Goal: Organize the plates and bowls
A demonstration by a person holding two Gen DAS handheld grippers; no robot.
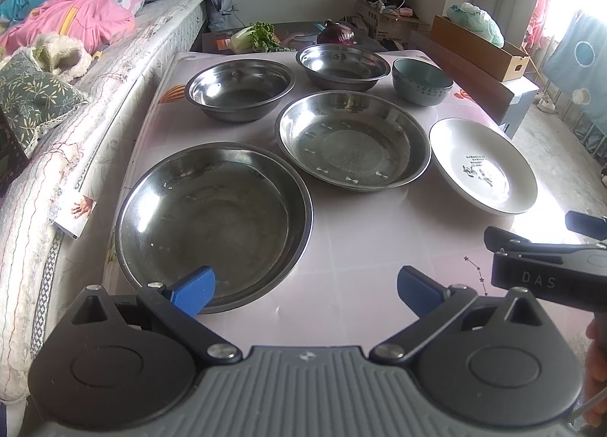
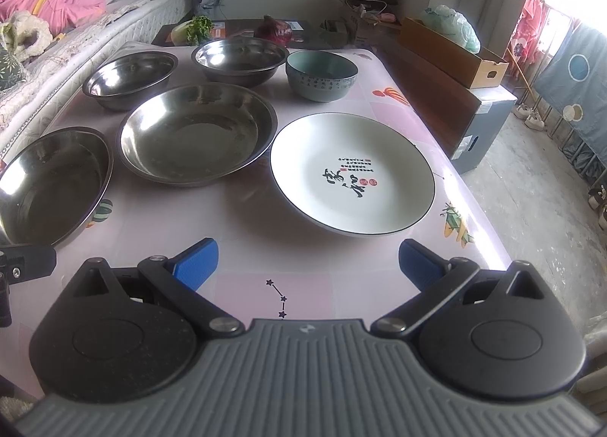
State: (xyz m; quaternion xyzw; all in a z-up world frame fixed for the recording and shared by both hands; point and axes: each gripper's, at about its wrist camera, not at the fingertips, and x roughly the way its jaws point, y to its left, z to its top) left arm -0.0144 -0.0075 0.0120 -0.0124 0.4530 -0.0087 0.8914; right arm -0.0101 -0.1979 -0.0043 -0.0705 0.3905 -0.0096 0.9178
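On the pink table [image 1: 360, 247] lie two wide steel plates, the near one [image 1: 212, 224] [image 2: 49, 182] and the middle one [image 1: 353, 141] [image 2: 197, 133]. Two steel bowls [image 1: 239, 89] [image 1: 343, 67] stand behind them, also in the right wrist view [image 2: 131, 78] [image 2: 239, 59]. A teal ceramic bowl [image 1: 421, 82] [image 2: 321, 74] stands at the back right. A white plate with black calligraphy [image 1: 483, 165] [image 2: 353, 175] lies at the right. My left gripper [image 1: 305, 292] is open and empty, its left finger over the near steel plate's rim. My right gripper [image 2: 308, 262] is open and empty just before the white plate.
A bed with quilts [image 1: 76, 57] runs along the table's left edge. A dark low table with lettuce [image 1: 254, 36] and a red onion [image 1: 335, 34] stands behind. Cardboard boxes [image 1: 478, 46] line the right side. The right gripper's body [image 1: 550, 270] shows in the left wrist view.
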